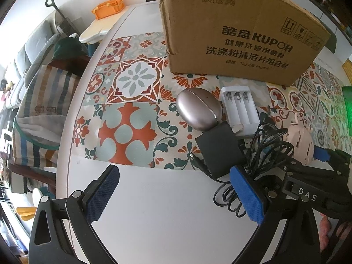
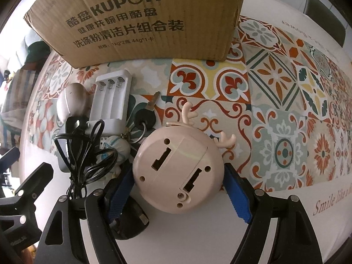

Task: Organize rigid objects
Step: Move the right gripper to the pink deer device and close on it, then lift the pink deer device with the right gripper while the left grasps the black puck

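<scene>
Our right gripper (image 2: 179, 184) pinches the round pink antlered gadget (image 2: 178, 171) between its blue pads, on the white table (image 2: 198, 237) in front of the cardboard box (image 2: 136, 19). Our left gripper (image 1: 176, 193) hangs spread wide, beside the black adapter (image 1: 220, 147) and tangled cable (image 1: 268, 145)

Pink antlered gadget (image 2: 178, 173) face-down beside cardboard box (image 2: 140, 19)

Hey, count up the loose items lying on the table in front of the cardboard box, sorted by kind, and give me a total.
Battery charger: 1
Egg-shaped silver case: 1
Black adapter with cable: 1
Key on a ring: 1
Pink antlered round gadget: 1
Small white figure under the cable: 1
Total: 6
</scene>
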Available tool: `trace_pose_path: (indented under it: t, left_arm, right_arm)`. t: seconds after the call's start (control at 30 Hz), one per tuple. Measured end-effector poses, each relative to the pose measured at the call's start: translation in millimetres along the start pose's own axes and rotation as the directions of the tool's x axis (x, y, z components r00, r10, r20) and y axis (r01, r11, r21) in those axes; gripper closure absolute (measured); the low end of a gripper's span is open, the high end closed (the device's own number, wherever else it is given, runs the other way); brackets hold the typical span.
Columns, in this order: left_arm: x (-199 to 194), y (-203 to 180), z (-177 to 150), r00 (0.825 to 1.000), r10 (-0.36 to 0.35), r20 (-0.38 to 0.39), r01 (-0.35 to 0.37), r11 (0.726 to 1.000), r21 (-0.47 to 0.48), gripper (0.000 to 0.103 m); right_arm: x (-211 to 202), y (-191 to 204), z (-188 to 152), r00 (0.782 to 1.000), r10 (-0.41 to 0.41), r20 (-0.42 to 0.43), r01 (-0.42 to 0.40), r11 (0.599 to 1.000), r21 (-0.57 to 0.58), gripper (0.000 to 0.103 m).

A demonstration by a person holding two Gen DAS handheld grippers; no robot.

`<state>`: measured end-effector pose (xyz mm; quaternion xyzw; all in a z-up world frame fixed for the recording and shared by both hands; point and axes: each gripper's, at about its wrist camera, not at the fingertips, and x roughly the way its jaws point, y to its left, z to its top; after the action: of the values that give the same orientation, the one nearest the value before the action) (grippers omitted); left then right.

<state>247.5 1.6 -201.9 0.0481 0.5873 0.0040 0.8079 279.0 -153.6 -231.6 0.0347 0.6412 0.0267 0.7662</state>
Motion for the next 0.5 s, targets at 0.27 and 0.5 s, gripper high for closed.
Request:
trace_pose_path:
  t: [0.27,0.5]
  left_arm:
    - [-2.2,1.7,-0.3,1.000,-0.014,0.004,0.014,1.000,-0.009,0.001]
    - [-12.3,0.9,-0.5,1.000,-0.024,0.019,0.024,1.000,-0.006,0.001]
  right_arm:
    - [1.1,4.7,2.1,1.000,-0.001,0.008,0.000,1.000,0.006,0.029]
    - [-22.7,-16.8,-7.1,0.998,0.030,0.054,-0.032,0.999,0.043,0.029]
